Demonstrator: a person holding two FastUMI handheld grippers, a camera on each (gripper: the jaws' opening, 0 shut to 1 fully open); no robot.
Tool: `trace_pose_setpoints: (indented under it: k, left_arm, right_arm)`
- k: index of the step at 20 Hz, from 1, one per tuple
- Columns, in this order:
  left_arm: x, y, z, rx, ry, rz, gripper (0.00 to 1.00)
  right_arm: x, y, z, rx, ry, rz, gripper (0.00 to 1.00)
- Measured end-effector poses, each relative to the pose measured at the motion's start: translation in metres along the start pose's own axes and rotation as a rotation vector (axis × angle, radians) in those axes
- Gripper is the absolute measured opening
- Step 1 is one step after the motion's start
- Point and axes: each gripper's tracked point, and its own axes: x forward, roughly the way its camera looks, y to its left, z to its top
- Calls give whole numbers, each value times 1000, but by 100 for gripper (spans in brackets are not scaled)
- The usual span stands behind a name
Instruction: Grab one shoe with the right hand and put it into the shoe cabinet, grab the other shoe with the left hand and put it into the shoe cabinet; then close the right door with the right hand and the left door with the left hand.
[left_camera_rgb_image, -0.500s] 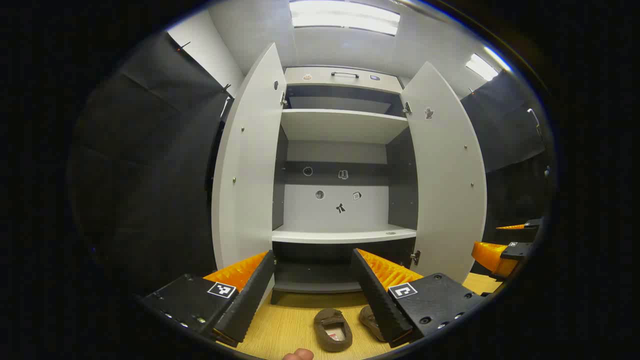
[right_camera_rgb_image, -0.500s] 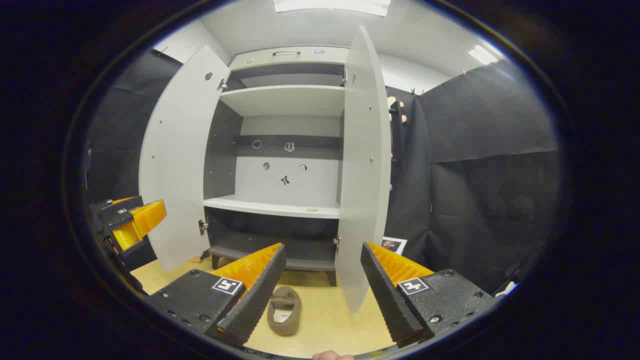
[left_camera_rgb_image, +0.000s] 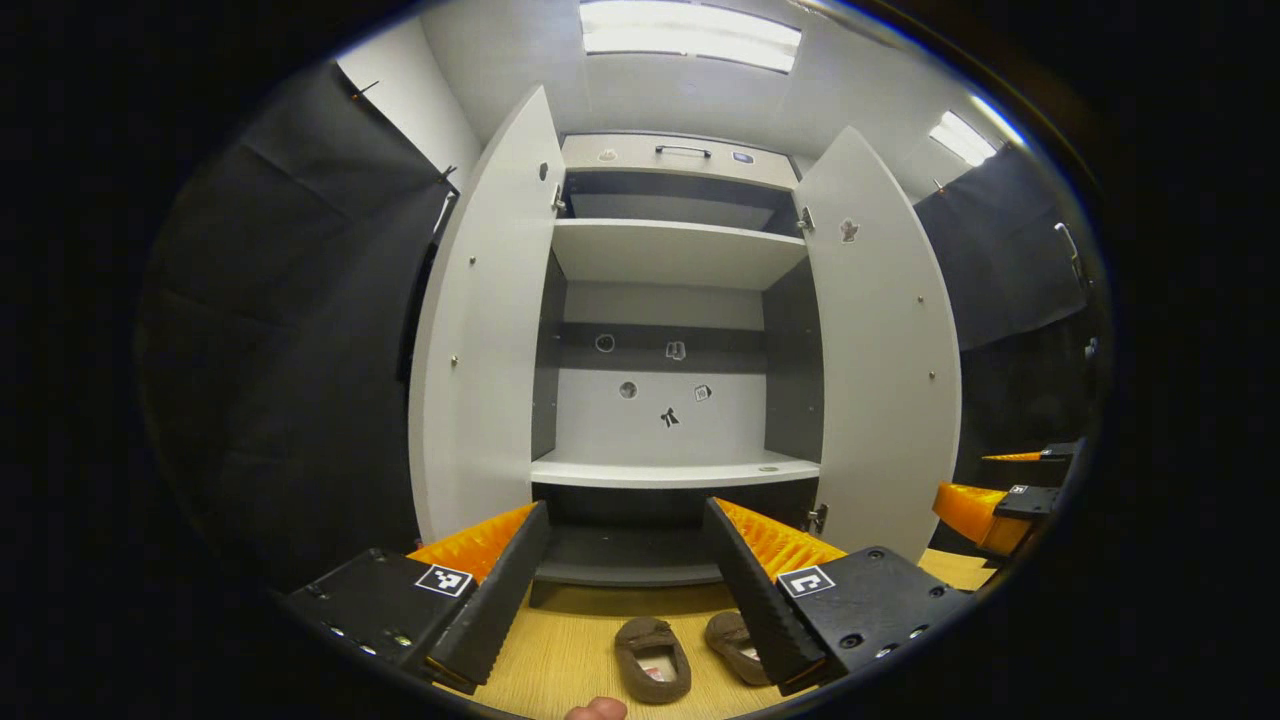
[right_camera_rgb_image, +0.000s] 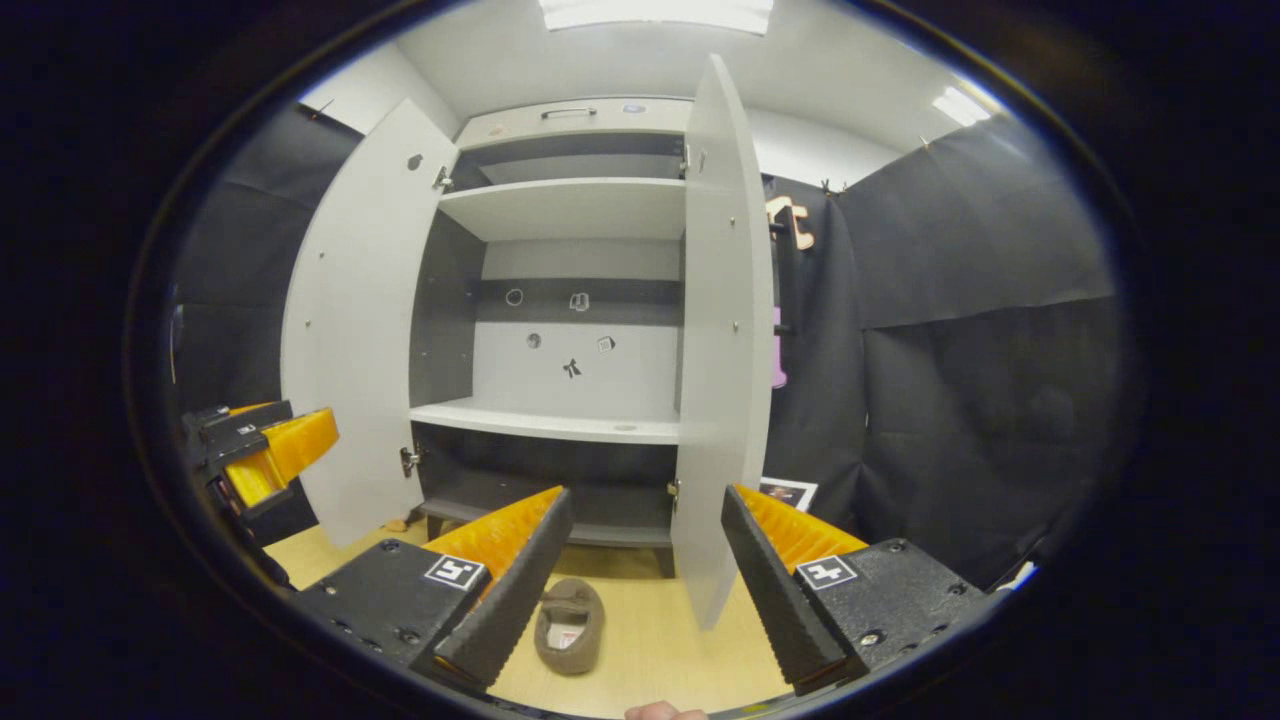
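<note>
Both views shift slightly against half a second ago: in the left gripper view the shoe cabinet (left_camera_rgb_image: 680, 330) sits a little further left and the two shoes lie higher up from the bottom edge; in the right gripper view the cabinet sits slightly lower.

Left gripper (left_camera_rgb_image: 625, 590): jaws wide apart, holding nothing, aimed at the cabinet's lower opening. On the wooden floor (left_camera_rgb_image: 570, 650) at 6 o'clock lie both brown shoes, side by side and just apart. The left shoe (left_camera_rgb_image: 652, 660) shows whole between the fingers; the right shoe (left_camera_rgb_image: 730, 645) is partly hidden behind the right-hand finger. A fingertip (left_camera_rgb_image: 596, 710) shows at the bottom edge.

Left door (left_camera_rgb_image: 480, 330) at 9 o'clock and right door (left_camera_rgb_image: 885, 340) at 3 o'clock both stand open. The shelves (left_camera_rgb_image: 675, 468) carry nothing.

Right gripper (right_camera_rgb_image: 645, 590): jaws wide apart, holding nothing. One shoe (right_camera_rgb_image: 570, 625) lies on the floor just beside its left-hand finger, near the open door's bottom edge. The left gripper appears at 9 o'clock there, well apart.
</note>
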Motion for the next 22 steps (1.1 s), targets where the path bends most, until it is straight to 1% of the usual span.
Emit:
trace_pose_setpoints:
  k: [7,16,18,22]
  left_arm:
    - [3,-1,-2,5,1,-2,95]
    - [7,4,-6,12,3,6,95]
    - [9,5,-8,8,13,3,95]
    - [8,6,-10,2,18,6,95]
  right_arm:
    - [2,0,-3,-2,8,-3,98]
    - [11,6,-13,-4,39,19,98]
    - [15,12,-17,-14,51,39,99]
    - [26,36,-42,-30,138,124,99]
